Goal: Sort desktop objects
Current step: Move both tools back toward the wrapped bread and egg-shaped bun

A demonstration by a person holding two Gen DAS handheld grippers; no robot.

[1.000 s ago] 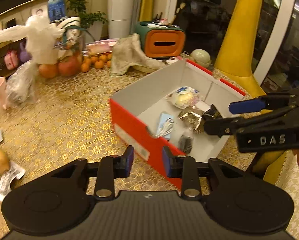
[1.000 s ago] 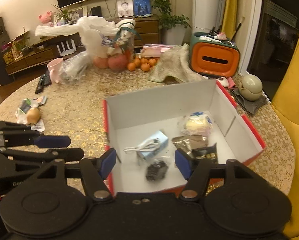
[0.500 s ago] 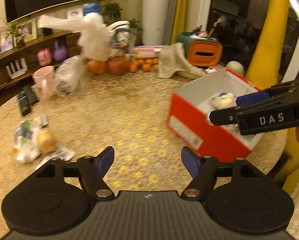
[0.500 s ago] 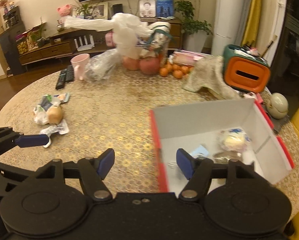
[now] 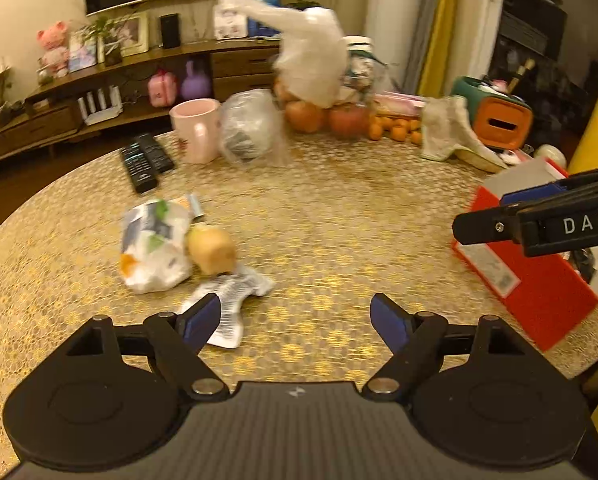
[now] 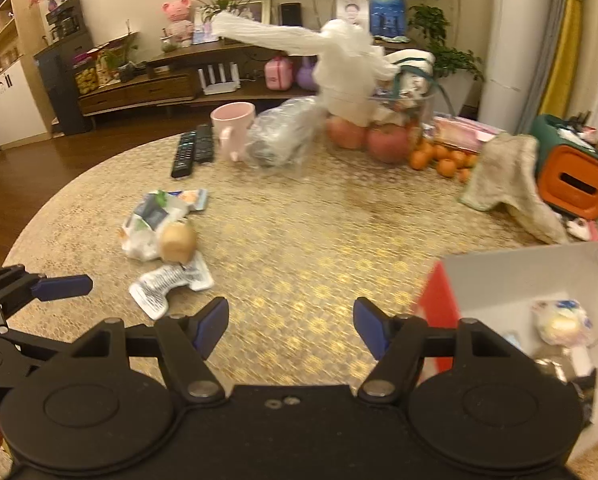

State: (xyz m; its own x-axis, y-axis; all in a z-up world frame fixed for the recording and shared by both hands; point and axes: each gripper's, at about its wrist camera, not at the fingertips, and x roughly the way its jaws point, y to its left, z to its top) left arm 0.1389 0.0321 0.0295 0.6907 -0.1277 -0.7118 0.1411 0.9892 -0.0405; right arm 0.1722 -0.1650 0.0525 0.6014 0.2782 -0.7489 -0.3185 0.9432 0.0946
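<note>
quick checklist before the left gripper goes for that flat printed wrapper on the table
1. Left gripper empty: ok, nothing between its fingers, which are opening.
2. Flat printed wrapper in reach: ok, it lies just ahead, partly behind the left-hand finger.
3. Wrapper free of neighbours: not ok, the round bun sits against its far end, beside a crumpled bag.
4. Right gripper clear of the path: ok, it is empty and off to the side near the red box.
5. Box has room: ok, bare floor shows beside the items inside.
6. Sharp view: not ok, both views are motion-blurred.
</note>
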